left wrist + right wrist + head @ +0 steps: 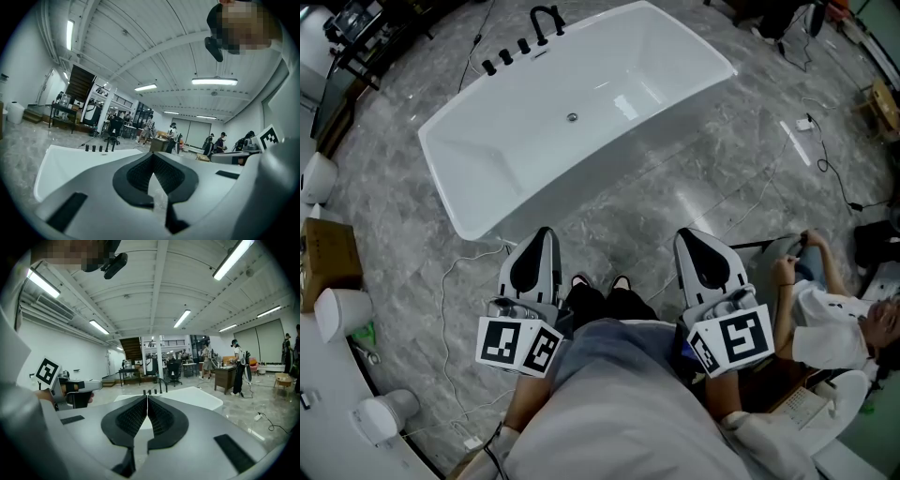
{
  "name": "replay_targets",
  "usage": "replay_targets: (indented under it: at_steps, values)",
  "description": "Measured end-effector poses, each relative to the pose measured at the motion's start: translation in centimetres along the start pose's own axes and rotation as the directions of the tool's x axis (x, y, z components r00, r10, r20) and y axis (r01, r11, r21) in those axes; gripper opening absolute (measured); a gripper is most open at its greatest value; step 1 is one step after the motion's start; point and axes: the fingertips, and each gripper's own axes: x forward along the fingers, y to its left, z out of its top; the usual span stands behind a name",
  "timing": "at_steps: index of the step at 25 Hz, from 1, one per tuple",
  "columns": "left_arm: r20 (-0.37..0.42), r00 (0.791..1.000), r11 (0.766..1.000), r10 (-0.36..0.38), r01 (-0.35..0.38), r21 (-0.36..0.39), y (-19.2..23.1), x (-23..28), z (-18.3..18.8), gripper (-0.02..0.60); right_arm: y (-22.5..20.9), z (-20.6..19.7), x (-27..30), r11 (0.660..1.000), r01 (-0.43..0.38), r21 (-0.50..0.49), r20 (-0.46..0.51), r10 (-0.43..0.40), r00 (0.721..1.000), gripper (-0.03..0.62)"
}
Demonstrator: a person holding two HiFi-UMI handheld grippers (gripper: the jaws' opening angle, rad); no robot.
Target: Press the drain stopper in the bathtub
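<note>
Left gripper and right gripper are both closed and empty at my waist, well apart from the bathtub, so its drain stopper, too small to read, is probably not yet pressed.

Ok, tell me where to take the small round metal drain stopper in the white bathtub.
Go for the drain stopper top, from straight above: it sits low in the white bathtub floor, showing no side to pinch, so pressing probably suits it.

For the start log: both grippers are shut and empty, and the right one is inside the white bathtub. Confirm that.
Not inside. The head view shows the right gripper over the floor, short of the bathtub. It and the left gripper are shut and empty.
</note>
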Motion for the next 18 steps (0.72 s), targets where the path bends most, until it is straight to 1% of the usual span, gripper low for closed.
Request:
replay_targets:
  at_steps: [5, 9, 14, 18]
  values:
    - [-0.006, 1.000, 1.000, -0.013, 0.013, 0.006, -0.4, 1.0, -0.1, 0.006, -1.0, -0.5, -0.4, 0.999, 0.030, 0.025, 0.003, -0.030, 1.000, 0.019]
    - [-0.001, 1.000, 1.000, -0.024, 0.024, 0.015, -0.3, 1.6, 0.8, 0.006, -1.2, -0.4, -0.1, 0.998, 0.041, 0.047, 0.010, -0.041, 0.999, 0.020]
    - [0.025, 0.999, 0.999, -0.035, 0.035, -0.001, -0.1, 3.6, 1.7, 0.006, -2.4, 0.3, 1.0, 0.998, 0.048, 0.034, 0.001, -0.048, 0.999, 0.020]
    - [0.025, 0.999, 0.999, -0.042, 0.042, -0.008, 0.2, 5.4, 1.4, 0.005, -3.5, 0.1, 1.6, 0.998, 0.062, 0.032, -0.011, -0.062, 0.998, 0.020]
